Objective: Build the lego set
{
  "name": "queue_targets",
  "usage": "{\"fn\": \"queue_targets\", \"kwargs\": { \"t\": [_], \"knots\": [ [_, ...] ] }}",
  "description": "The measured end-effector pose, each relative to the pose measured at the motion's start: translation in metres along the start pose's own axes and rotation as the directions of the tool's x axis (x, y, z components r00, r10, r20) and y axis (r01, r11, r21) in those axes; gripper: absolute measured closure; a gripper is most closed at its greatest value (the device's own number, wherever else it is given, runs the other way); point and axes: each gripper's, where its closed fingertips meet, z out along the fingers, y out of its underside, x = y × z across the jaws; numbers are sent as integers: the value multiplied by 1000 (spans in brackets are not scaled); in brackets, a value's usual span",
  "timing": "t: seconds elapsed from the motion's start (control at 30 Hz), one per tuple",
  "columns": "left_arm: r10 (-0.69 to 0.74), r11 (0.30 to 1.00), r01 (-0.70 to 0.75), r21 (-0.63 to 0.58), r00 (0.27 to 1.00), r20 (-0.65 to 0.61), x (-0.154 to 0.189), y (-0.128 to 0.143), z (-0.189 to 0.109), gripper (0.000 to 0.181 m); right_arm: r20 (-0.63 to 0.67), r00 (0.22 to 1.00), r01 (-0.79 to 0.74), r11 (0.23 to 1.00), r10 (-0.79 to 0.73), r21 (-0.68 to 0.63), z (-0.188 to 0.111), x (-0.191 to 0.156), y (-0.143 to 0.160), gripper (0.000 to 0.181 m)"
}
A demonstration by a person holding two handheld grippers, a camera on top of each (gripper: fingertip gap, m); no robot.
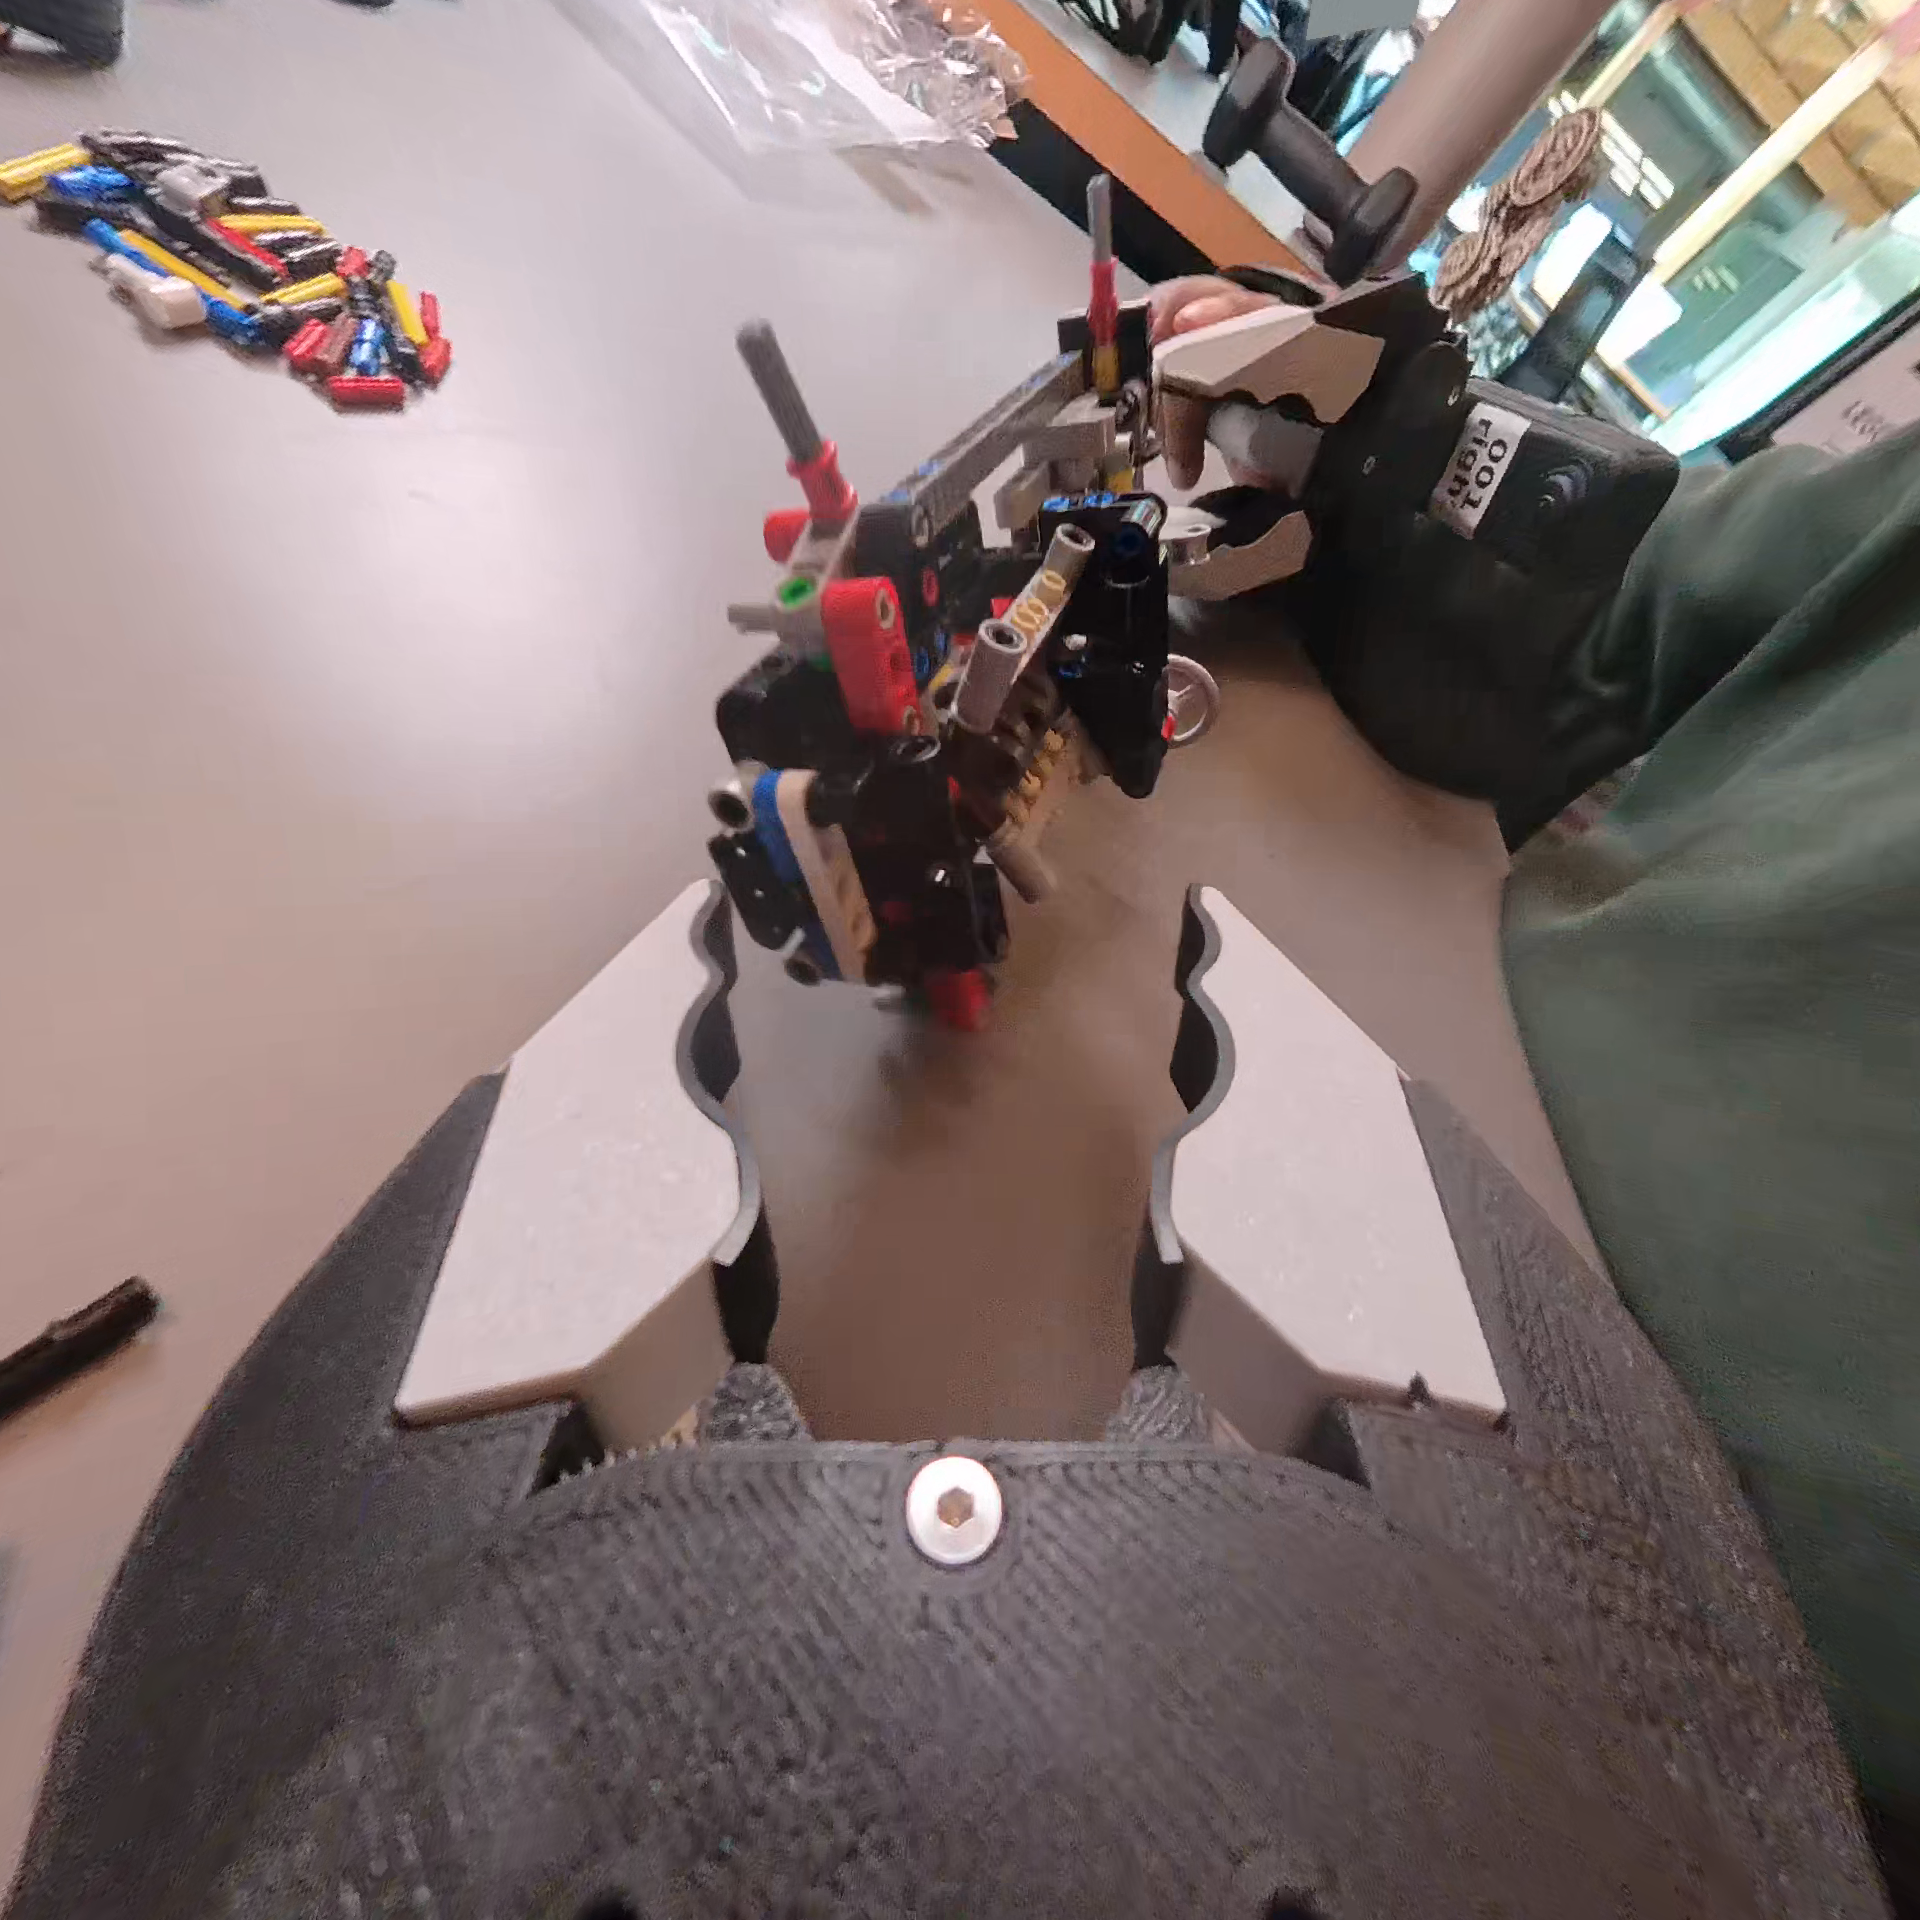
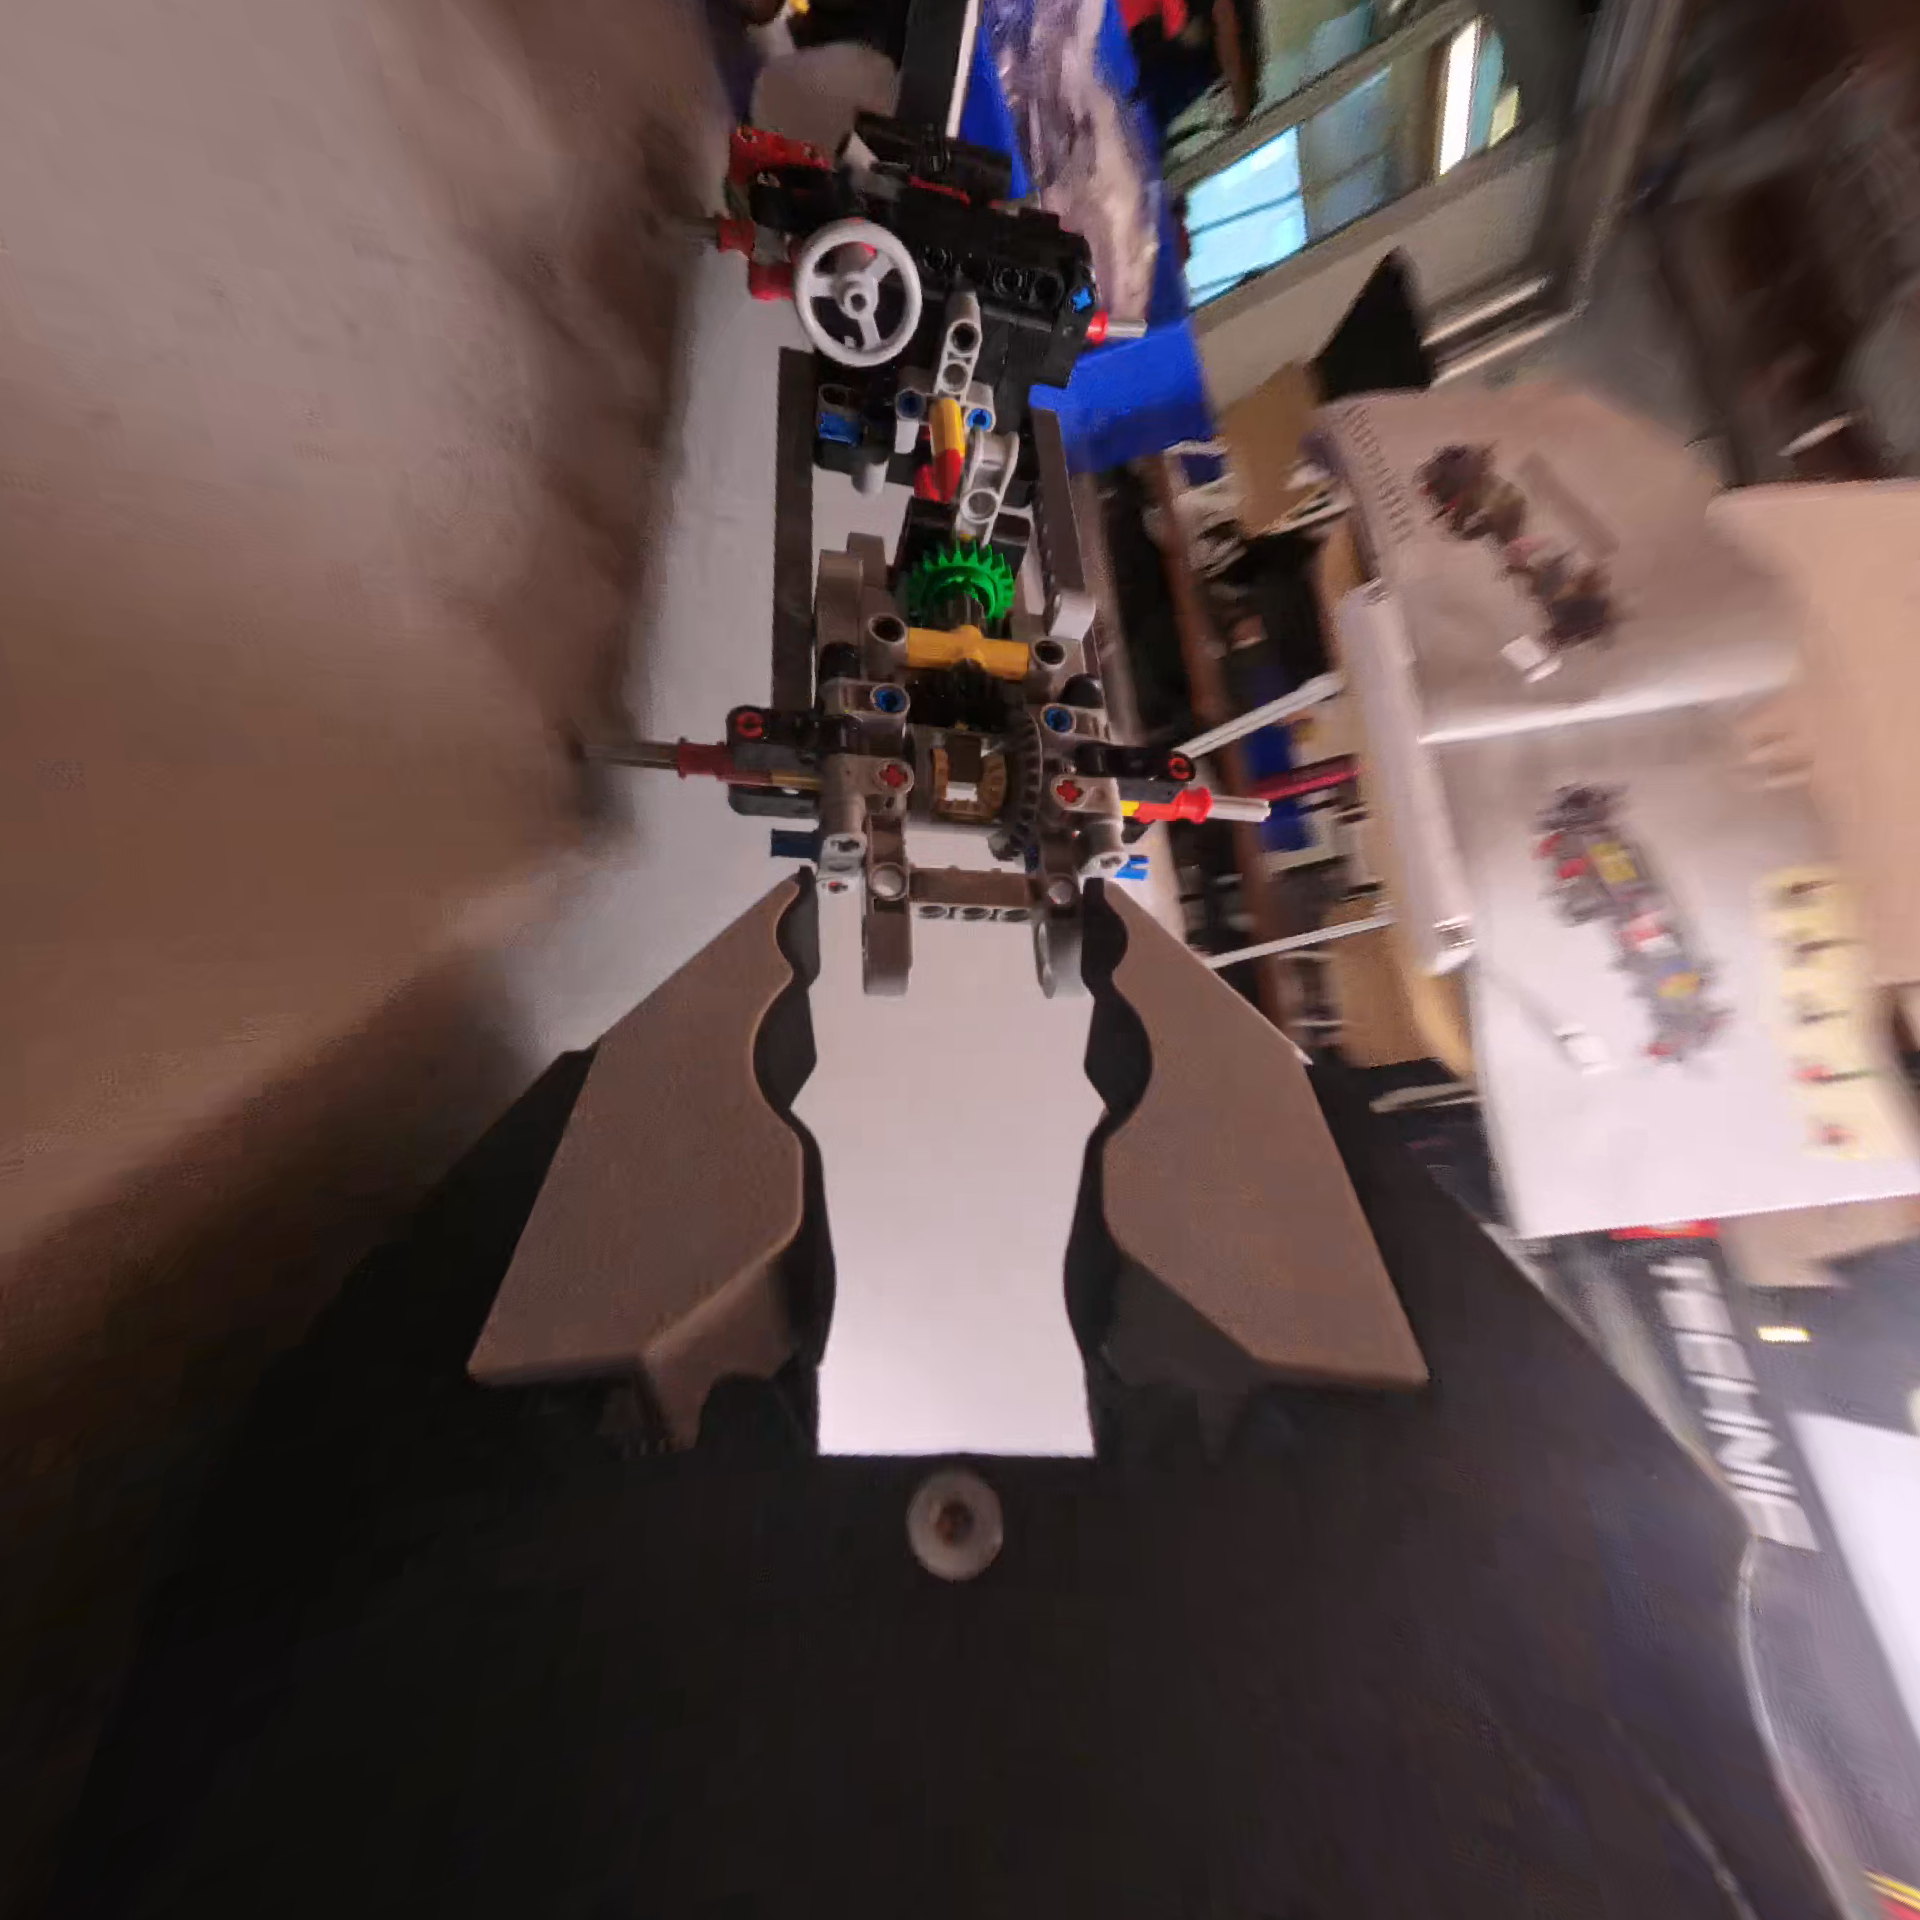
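The half-built lego model (image 1: 914,675) is a long chassis of black, grey and red parts with axles sticking out and a white steering wheel (image 2: 857,293). My right gripper (image 1: 1174,457) is shut on its grey frame end (image 2: 961,909) and holds it tilted, with the far end low over the grey table (image 1: 312,727). In the right wrist view the right gripper (image 2: 951,904) clamps the frame between both fingertips. My left gripper (image 1: 956,914) is open and empty. The low end of the model sits just beyond its fingertips.
A pile of loose lego pieces (image 1: 239,260) lies at the far left of the table. A clear plastic bag (image 1: 831,73) lies at the back, and a black pen (image 1: 73,1340) at the left edge. A green sleeve (image 1: 1714,935) fills the right. An open instruction booklet (image 2: 1610,831) lies to the right. There is about 20 cm between the tips of the two grippers.
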Motion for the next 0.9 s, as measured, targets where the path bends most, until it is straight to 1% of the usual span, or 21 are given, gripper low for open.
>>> {"fn": "queue_targets", "kwargs": {
  "t": [0.03,0.07,0.13,0.17,0.23,0.4,0.43,0.5,0.53,0.57,0.6,0.63,0.67,0.73,0.83,0.9],
  "knots": [
    [40,999,-40,-10,999,5,2,1,2,98,-69,994,90,996,-90,3,-2,4,-4,134],
    [104,994,-104,-26,994,13,4,2,4,105,-118,981,157,988,-157,-6,-3,7,-6,133],
    [242,969,-241,-45,970,21,11,3,5,124,-168,960,228,974,-226,-4,-5,8,-10,133],
    [289,956,-288,-46,957,19,16,4,6,125,-181,954,244,970,-240,0,-6,8,-11,133],
    [327,945,-325,-43,944,33,19,5,6,125,-192,952,243,970,-239,0,-6,9,-11,134],
    [334,942,-332,-44,942,38,22,4,7,125,-179,963,205,979,-202,-3,-5,10,-7,134],
    [333,943,-331,-42,942,39,22,4,7,124,-154,975,164,987,-161,3,-5,9,-5,134],
    [340,940,-337,-47,938,67,19,2,6,119,-54,998,43,999,-42,17,-4,4,-2,133],
    [348,937,-343,-61,933,92,15,2,6,112,26,999,-28,999,27,27,-4,-1,-1,133],
    [353,935,-346,-80,930,101,13,4,6,111,124,985,-121,992,117,24,-5,-7,-1,133],
    [349,935,-340,-99,932,95,13,8,7,108,219,955,-210,978,202,16,-8,-12,-2,133],
    [338,937,-327,-123,937,84,13,13,9,108,281,923,-274,962,264,-4,-10,-13,-2,133],
    [332,936,-319,-149,940,75,13,18,12,109,334,892,-314,949,305,-26,-11,-14,0,133],
    [306,939,-288,-188,949,75,13,23,17,103,439,808,-396,914,394,-91,-15,-18,4,133],
    [252,946,-228,-232,964,82,13,27,20,99,539,699,-473,869,469,-142,-18,-22,5,134],
    [236,950,-205,-234,965,115,11,26,17,94,570,658,-499,852,491,-158,-17,-23,5,134]
  ]
}}
